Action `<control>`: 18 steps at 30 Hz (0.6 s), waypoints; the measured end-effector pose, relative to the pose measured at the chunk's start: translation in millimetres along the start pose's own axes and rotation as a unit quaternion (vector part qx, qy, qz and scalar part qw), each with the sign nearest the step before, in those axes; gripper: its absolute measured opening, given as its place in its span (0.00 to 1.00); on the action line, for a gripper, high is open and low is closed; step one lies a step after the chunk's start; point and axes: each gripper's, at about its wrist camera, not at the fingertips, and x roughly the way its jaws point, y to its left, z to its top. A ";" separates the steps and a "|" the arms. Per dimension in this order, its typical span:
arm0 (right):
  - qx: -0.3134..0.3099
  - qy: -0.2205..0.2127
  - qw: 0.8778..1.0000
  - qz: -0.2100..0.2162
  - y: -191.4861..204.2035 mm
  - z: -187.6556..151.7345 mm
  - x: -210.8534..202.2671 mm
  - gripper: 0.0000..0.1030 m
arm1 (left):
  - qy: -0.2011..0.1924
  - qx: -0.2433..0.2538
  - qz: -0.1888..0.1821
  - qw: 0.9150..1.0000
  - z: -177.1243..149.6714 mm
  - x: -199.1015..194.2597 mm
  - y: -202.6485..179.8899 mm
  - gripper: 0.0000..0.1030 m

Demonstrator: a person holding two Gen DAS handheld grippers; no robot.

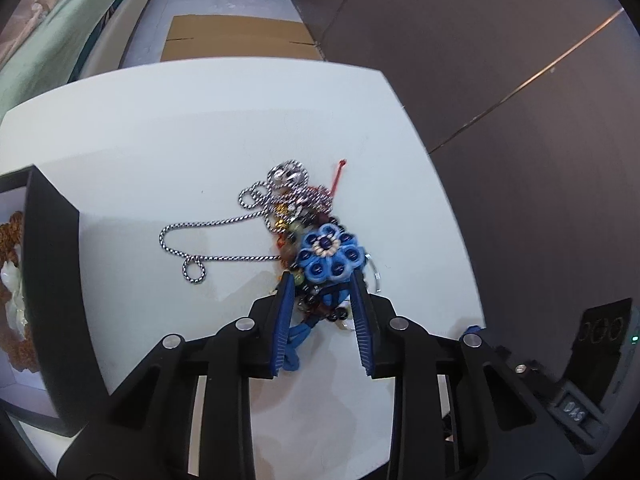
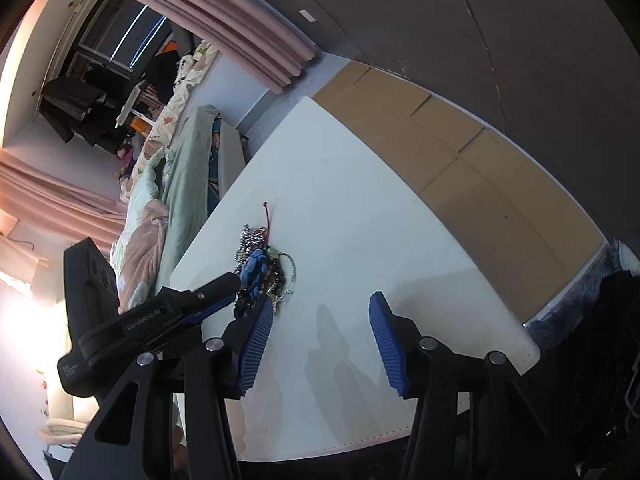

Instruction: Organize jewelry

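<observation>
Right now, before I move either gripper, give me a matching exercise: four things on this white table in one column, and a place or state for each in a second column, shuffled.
Things:
1. blue knitted flower ornament
2. black-and-white twisted cord necklace
3. black open-top box
4. right gripper

Places or states:
A. at the table's left edge, holding orange-brown cord
B. open over bare tabletop, nothing between the jaws
C. at the left gripper's fingertips
D. looped out left of the jewelry heap

Pairs: 1-C, 2-D, 3-A, 4-B

A shiny metal rope chain [image 1: 224,236] and blue cloth flower [image 1: 330,257] lie on the smooth matt table [image 1: 180,140].
</observation>
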 end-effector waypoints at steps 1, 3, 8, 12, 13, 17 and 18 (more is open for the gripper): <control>0.000 0.000 1.000 -0.001 0.1 0.2 0.5 0.48 | 0.000 -0.001 0.000 1.000 -1.4 2.0 0.2 0.27; -0.001 0.003 1.000 -0.002 0.4 1.0 3.1 0.48 | 0.004 0.001 -0.001 1.000 -4.5 6.6 -0.5 0.23; -0.003 0.006 1.000 -0.007 1.6 0.1 6.7 0.47 | -0.003 -0.001 0.002 1.000 -5.5 1.5 0.3 0.08; -0.004 0.003 1.000 -0.009 3.3 -0.7 7.8 0.47 | -0.018 0.013 -0.010 1.000 -2.5 -19.4 -5.1 0.08; -0.004 0.002 1.000 -0.009 4.0 -0.7 7.9 0.47 | -0.022 0.017 -0.014 1.000 -1.5 -26.0 -6.8 0.08; -0.011 0.000 1.000 -0.010 7.4 -0.3 8.9 0.47 | -0.037 0.025 -0.024 0.999 1.2 -46.0 -10.2 0.08; -0.013 -0.001 1.000 -0.010 9.6 0.4 9.4 0.47 | -0.042 0.026 -0.027 0.998 1.5 -52.0 -9.9 0.08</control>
